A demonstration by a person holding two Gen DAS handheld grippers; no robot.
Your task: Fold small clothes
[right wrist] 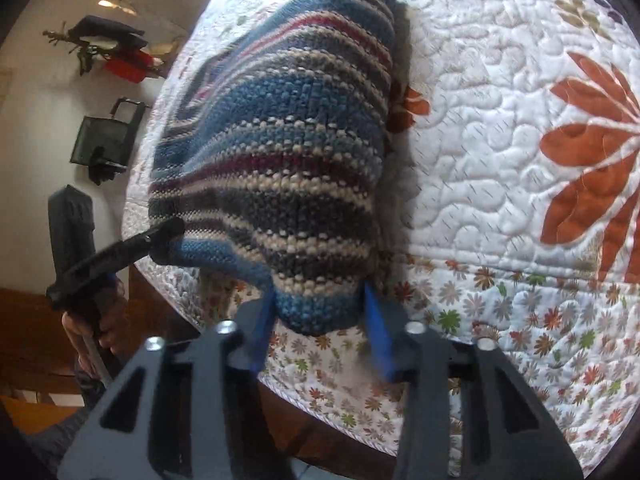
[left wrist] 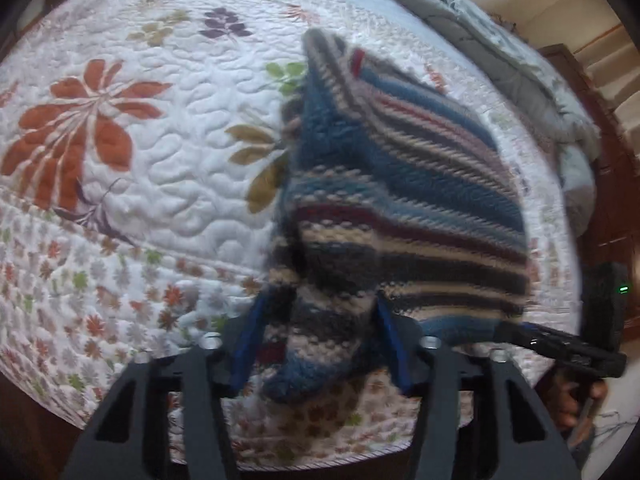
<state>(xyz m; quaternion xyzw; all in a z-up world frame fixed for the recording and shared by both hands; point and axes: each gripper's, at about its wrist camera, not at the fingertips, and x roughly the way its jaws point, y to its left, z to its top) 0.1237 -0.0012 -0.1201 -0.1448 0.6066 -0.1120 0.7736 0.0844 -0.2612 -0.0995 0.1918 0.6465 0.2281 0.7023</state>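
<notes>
A small striped knit sweater [left wrist: 400, 200], in blue, cream, dark grey and maroon, is held up over a floral quilted bed [left wrist: 140, 160]. My left gripper [left wrist: 320, 328] is shut on one lower corner of the sweater, knit bunched between its blue pads. My right gripper [right wrist: 320, 304] is shut on the other lower corner of the sweater [right wrist: 280, 140]. The right gripper shows in the left wrist view [left wrist: 560, 344] at the right edge. The left gripper shows in the right wrist view [right wrist: 132, 248] at the left. The sweater's far end rests on the quilt.
A grey-blue blanket [left wrist: 500, 40] lies bunched at the far side of the bed. Dark wooden furniture [left wrist: 600, 160] stands at the right. In the right wrist view, a wall [right wrist: 48, 120] with hung dark items stands beyond the quilt [right wrist: 500, 160].
</notes>
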